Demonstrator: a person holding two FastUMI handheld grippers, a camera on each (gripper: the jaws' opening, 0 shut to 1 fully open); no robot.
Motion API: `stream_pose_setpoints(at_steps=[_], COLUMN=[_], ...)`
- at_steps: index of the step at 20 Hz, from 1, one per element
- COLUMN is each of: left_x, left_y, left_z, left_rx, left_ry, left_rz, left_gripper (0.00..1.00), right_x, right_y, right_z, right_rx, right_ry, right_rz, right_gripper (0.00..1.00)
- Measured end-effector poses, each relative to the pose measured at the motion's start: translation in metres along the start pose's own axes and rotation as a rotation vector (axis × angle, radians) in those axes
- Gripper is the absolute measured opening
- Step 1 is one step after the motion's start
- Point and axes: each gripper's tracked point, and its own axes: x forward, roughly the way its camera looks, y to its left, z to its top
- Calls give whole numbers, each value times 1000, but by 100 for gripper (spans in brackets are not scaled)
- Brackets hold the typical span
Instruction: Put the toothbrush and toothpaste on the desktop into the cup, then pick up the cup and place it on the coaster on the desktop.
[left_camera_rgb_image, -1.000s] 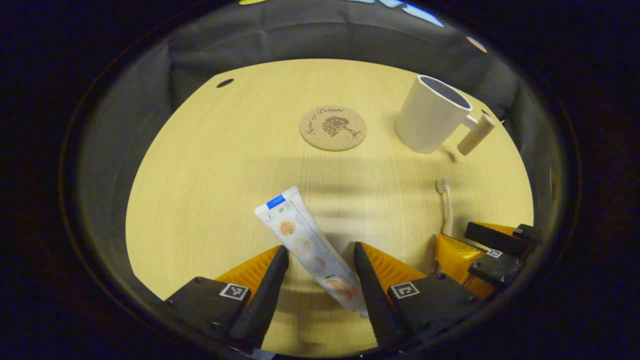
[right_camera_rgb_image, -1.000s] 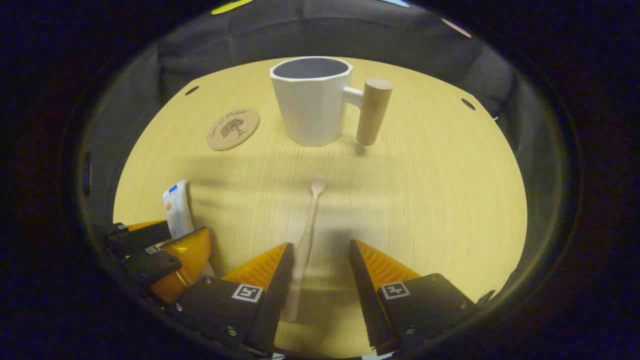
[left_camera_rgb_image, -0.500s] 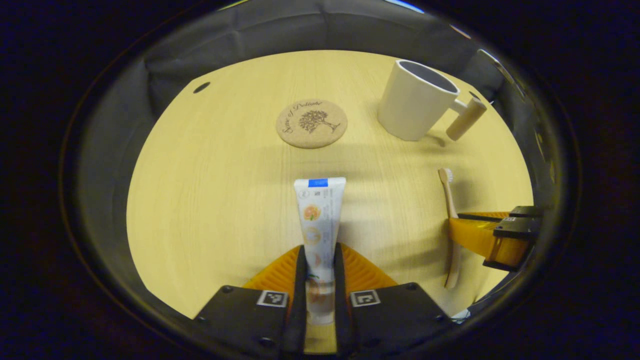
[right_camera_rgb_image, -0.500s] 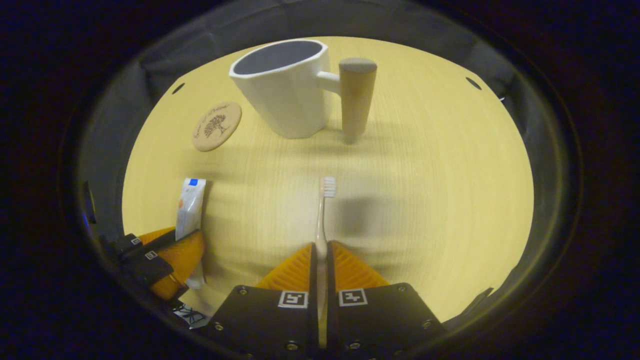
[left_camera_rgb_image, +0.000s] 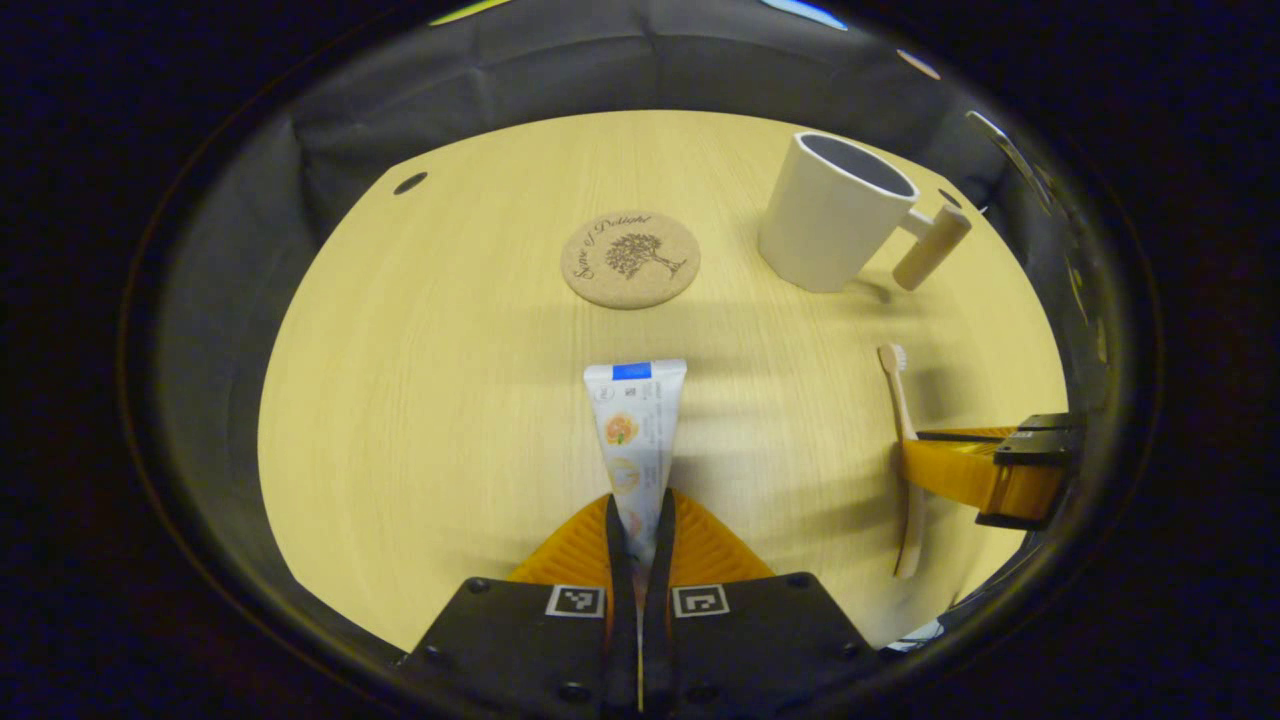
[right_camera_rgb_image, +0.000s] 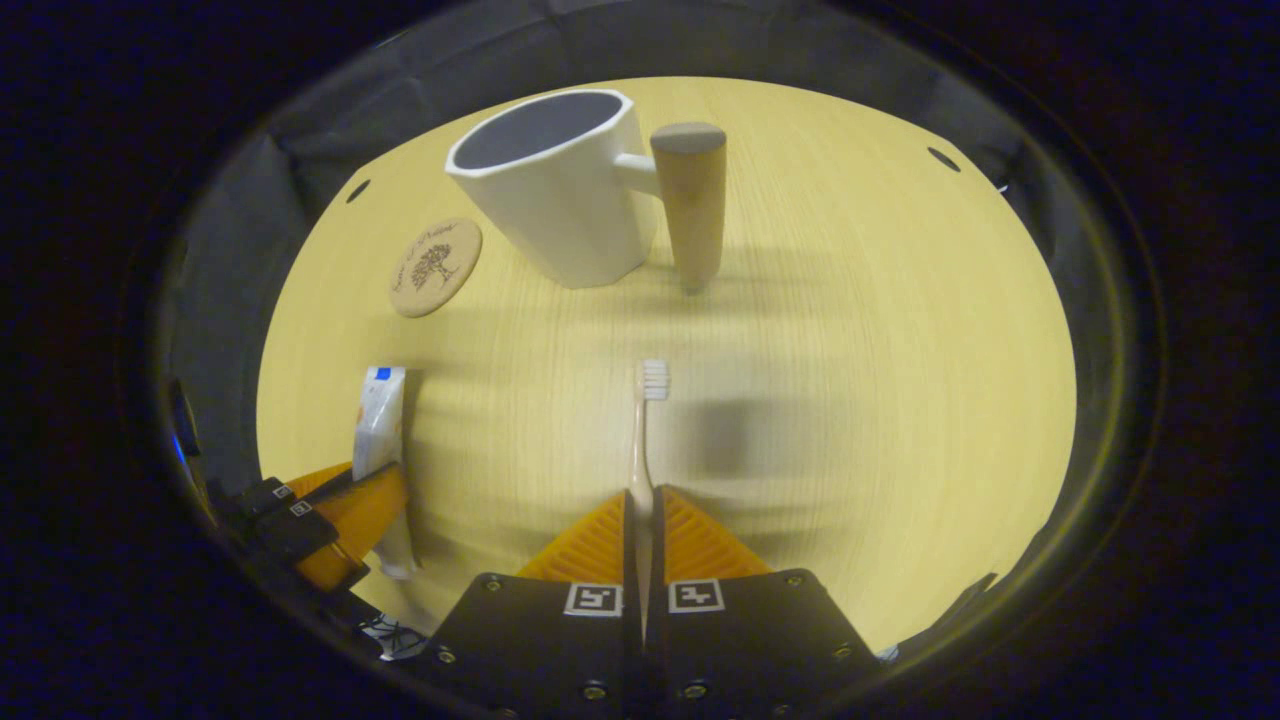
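Pale wood desktop carries one of each thing: one toothpaste, one toothbrush, one cup and one coaster (plus two grippers). In the left gripper view the toothpaste tube runs straight up the frame from the bottom centre, its flat crimped end pointing toward the coaster at upper centre; the left gripper has both fingers pressed on the tube's lower end. In the right gripper view the toothbrush also runs up the frame, bristle head uppermost and pointing toward the cup at upper centre; the right gripper is clamped on its handle. The cup stands upright on the desktop, its wooden handle on the right, with the coaster apart at its left.
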Motion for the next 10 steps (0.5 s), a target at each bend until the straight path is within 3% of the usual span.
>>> stream_pose_setpoints(at_steps=[10], left_x=[-29], left_y=[7], left_z=[17], left_rx=[27], left_ry=[-77], left_rz=[-13], left_gripper=[9], right_x=[-56], right_y=[1], right_z=[24], right_rx=[27], right_ry=[-129], right_rz=[41], right_gripper=[3])
